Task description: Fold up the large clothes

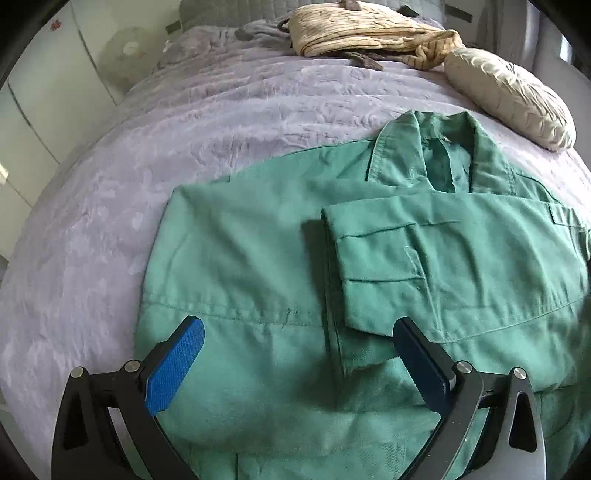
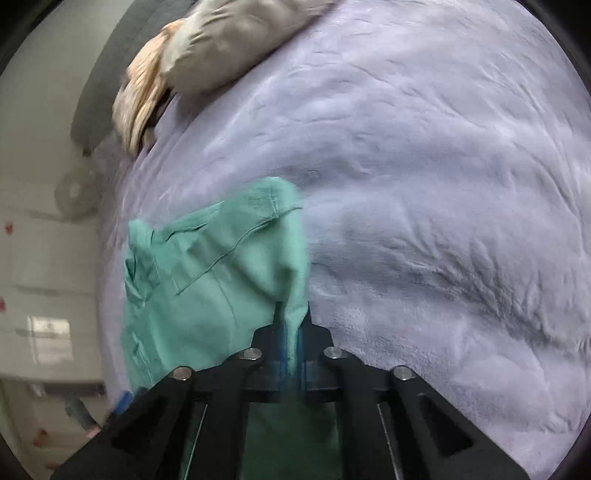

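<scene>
a bed under a lilac blanket (image 1: 229,122), pale cupboards (image 1: 48,110) beside it in daylight.

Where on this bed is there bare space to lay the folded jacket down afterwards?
Bare purple bedspread lies left of the green jacket, reaching toward the white cupboards. In the right wrist view, bare bedspread also spreads right of the jacket edge pinched in the right gripper. The head end is crowded: a striped cloth and a beige pillow.

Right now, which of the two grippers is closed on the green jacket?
The right gripper: its blue pads are pinched together on a fold of the green jacket. The left gripper hangs above the jacket with its fingers wide apart, holding nothing.
</scene>
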`<state>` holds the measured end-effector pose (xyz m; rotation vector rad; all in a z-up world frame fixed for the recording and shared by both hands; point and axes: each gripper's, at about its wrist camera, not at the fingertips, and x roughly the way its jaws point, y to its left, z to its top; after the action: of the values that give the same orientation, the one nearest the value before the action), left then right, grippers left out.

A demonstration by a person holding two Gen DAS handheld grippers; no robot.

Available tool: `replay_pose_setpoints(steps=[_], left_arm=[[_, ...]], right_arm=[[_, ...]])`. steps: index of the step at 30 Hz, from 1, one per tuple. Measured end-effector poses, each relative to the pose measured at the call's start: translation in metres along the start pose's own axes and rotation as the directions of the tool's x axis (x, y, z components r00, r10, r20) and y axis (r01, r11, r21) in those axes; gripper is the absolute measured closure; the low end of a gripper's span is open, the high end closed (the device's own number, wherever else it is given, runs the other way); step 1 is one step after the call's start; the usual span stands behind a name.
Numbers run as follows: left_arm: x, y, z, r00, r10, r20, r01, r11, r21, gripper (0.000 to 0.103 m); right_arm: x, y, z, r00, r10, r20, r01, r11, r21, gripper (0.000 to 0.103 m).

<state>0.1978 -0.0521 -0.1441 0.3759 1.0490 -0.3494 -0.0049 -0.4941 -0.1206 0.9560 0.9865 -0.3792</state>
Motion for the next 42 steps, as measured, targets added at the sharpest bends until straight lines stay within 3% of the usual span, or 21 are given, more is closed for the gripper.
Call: replay_pose_setpoints(steps=[3, 6, 9, 10, 12, 13, 15, 17, 18, 19, 20, 24, 30, 36, 38, 39, 40, 42], left_arm=[[0.021, -0.008, 0.002, 0.999, 0.040, -0.023, -0.039, 0.999, 0.037, 0.000], [0.024, -0.002, 0.002, 0.999, 0.024, -0.040, -0.025, 1.000, -0.007, 0.000], [0.015, 0.006, 0.001, 0.999, 0.025, -0.037, -0.026, 1.000, -0.004, 0.000], [0.009, 0.009, 0.001, 0.999, 0.018, -0.027, -0.018, 1.000, -0.003, 0.000], [0.001, 0.012, 0.002, 1.000, 0.007, -0.012, -0.007, 1.000, 0.008, 0.000], [-0.005, 0.012, 0.004, 1.000, 0.003, 0.001, -0.004, 1.000, 0.020, 0.000], [-0.010, 0.008, 0.007, 1.000, -0.002, 0.023, 0.001, 0.999, 0.042, 0.000], [-0.010, -0.001, 0.009, 1.000, -0.006, 0.030, 0.004, 0.998, 0.063, 0.000], [-0.007, -0.005, 0.009, 1.000, -0.010, 0.023, 0.008, 0.998, 0.067, 0.000], [-0.001, -0.011, 0.009, 1.000, -0.017, 0.007, 0.016, 0.997, 0.073, 0.000], [0.006, -0.017, 0.006, 1.000, -0.004, -0.011, 0.005, 0.997, 0.083, 0.000], [0.014, -0.018, -0.002, 0.998, 0.011, -0.057, -0.006, 0.996, 0.091, 0.000], [-0.005, -0.005, -0.004, 0.998, -0.011, -0.059, 0.016, 0.996, 0.089, 0.000], [-0.022, 0.000, -0.009, 0.996, -0.020, -0.085, 0.027, 0.996, 0.090, 0.000], [-0.029, 0.002, -0.014, 0.995, -0.026, -0.093, 0.035, 0.995, 0.096, 0.000], [-0.032, 0.003, -0.017, 0.995, -0.028, -0.098, 0.038, 0.995, 0.097, 0.000], [-0.036, 0.005, -0.020, 0.994, -0.031, -0.104, 0.041, 0.994, 0.097, 0.000], [-0.043, 0.007, -0.027, 0.993, -0.035, -0.114, 0.047, 0.994, 0.097, 0.000]], right_arm=[[0.009, -0.017, 0.001, 0.993, -0.119, 0.013, 0.120, 0.993, -0.023, 0.099], [0.006, -0.039, 0.002, 0.998, -0.040, 0.039, 0.037, 0.995, 0.095, 0.102], [-0.010, -0.035, -0.009, 0.997, -0.063, 0.035, 0.059, 0.995, 0.086, 0.101], [-0.016, -0.032, -0.016, 0.998, -0.062, 0.026, 0.060, 0.996, 0.069, 0.093], [-0.031, -0.028, -0.032, 0.998, -0.059, 0.017, 0.058, 0.997, 0.053, 0.087], [-0.039, -0.029, -0.041, 0.999, -0.045, 0.017, 0.044, 0.997, 0.057, 0.076], [-0.051, -0.030, -0.063, 1.000, -0.007, 0.015, 0.006, 0.996, 0.085, 0.063], [-0.055, -0.042, -0.085, 0.999, 0.038, -0.003, -0.038, 0.992, 0.121, 0.063], [-0.055, -0.049, -0.092, 0.998, 0.059, -0.019, -0.056, 0.988, 0.143, 0.069], [-0.050, -0.053, -0.096, 0.998, 0.046, -0.030, -0.041, 0.986, 0.160, 0.089], [-0.043, -0.057, -0.100, 0.999, 0.001, -0.050, 0.008, 0.984, 0.180, 0.091], [-0.031, -0.074, -0.115, 0.999, 0.026, -0.025, -0.018, 0.961, 0.277, 0.092], [-0.046, -0.063, -0.123, 0.998, -0.058, -0.035, 0.065, 0.976, 0.209, 0.092], [-0.078, -0.056, -0.137, 0.998, -0.069, -0.013, 0.070, 0.979, 0.190, 0.087], [-0.084, -0.049, -0.143, 0.997, -0.070, -0.019, 0.073, 0.982, 0.175, 0.073], [-0.087, -0.045, -0.145, 0.997, -0.072, -0.020, 0.074, 0.983, 0.166, 0.059], [-0.089, -0.040, -0.147, 0.997, -0.074, -0.019, 0.076, 0.985, 0.154, 0.054], [-0.093, -0.030, -0.153, 0.997, -0.080, -0.023, 0.082, 0.989, 0.125, 0.054]])
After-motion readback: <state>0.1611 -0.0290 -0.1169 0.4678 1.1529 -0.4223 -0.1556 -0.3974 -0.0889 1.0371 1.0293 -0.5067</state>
